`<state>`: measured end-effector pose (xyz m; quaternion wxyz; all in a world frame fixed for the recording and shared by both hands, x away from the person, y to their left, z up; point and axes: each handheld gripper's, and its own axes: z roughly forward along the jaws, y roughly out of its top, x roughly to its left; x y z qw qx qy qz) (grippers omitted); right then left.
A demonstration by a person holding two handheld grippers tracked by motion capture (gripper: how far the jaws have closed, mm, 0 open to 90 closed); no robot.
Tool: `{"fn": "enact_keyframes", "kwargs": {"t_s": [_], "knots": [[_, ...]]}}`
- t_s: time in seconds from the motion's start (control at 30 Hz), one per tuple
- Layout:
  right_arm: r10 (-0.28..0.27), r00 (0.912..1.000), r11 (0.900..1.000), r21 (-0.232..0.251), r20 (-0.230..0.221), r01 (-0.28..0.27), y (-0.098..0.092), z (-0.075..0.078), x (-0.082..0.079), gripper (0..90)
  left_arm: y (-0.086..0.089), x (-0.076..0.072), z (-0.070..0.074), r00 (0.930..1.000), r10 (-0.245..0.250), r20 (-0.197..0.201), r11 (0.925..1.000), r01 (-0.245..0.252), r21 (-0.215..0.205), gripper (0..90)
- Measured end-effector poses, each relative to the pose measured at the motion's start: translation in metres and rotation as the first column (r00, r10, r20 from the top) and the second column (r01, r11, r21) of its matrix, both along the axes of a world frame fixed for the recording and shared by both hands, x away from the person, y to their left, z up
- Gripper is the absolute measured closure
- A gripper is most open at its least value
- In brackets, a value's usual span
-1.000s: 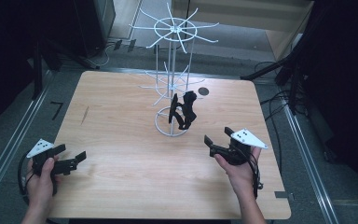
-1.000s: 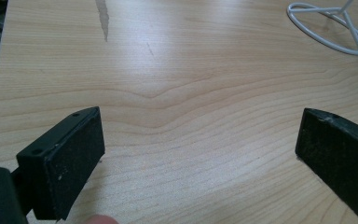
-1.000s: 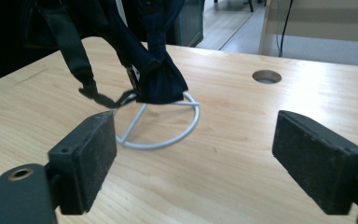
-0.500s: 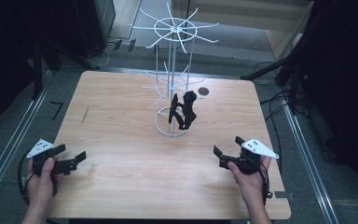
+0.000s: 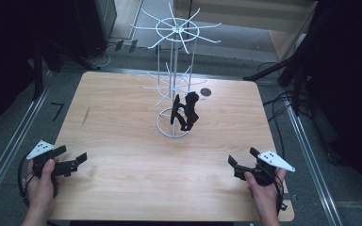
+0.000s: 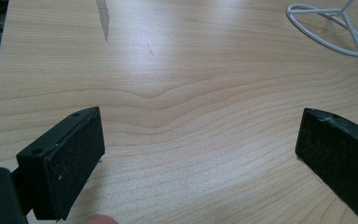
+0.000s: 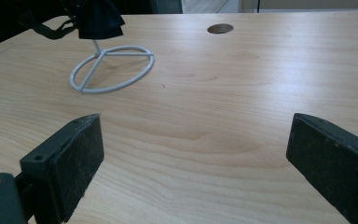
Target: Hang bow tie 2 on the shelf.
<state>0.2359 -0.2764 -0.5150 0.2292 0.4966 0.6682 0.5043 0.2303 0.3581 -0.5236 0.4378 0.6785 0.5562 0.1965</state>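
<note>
Our left tool (image 5: 78, 160) and right tool (image 5: 233, 165) gape wide, both empty. The black strap (image 5: 186, 111) already hangs on the white rack (image 5: 173, 84). We judge nothing remains.

stand top (image 7: 95, 46): cut off by upper edge in right gripper view, just ring base + bit of pole shown
black item (image 7: 98, 18): cropped at top there, too dark to ID
stand base (image 6: 328, 28): partly out of frame, left gripper view
forearms: cut by bottom edge, high view
</note>
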Motion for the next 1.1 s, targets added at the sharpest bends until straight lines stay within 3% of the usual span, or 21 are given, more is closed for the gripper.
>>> {"fn": "enact_keyframes", "kwargs": {"t_s": [1.1], "knots": [[-0.109,0.9920,0.994,-0.006,-0.064,0.108,-0.074,-0.025,-0.038,6.5,-0.001,-0.001,0.000,1.0000,-0.003,0.000,1.0000,0.003,0.003,1.6]]}}
